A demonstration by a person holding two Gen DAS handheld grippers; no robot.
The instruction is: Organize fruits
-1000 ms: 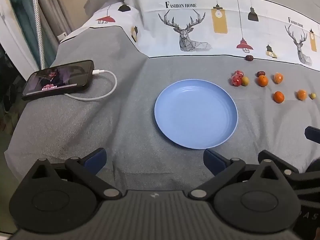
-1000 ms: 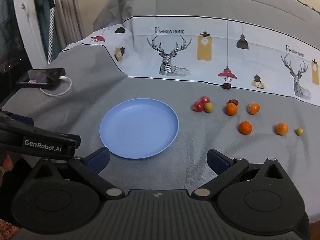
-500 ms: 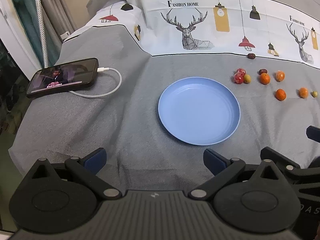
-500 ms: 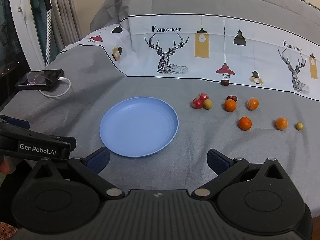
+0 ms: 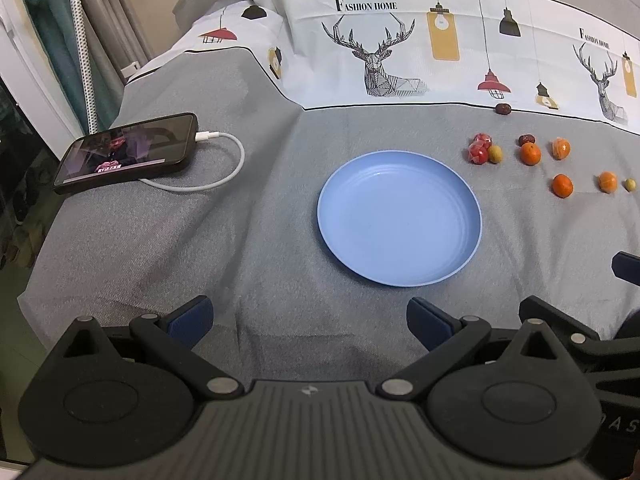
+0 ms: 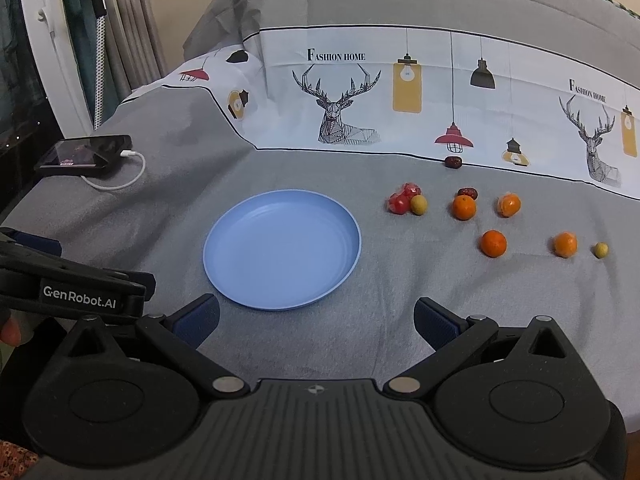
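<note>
Both tools wide, empty: left tool (image 5: 310,322), right tool (image 6: 317,322); fruits (image 6: 464,207) scattered right of plate (image 6: 248,256).

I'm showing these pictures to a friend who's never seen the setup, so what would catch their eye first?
Probably the empty blue plate in the middle of the grey bedspread. Next, the scatter of small fruit to its right: four oranges, a red cluster and a few smaller pieces. After that, the lit phone on its charging cable at the far left, and the deer-print band behind.
</note>
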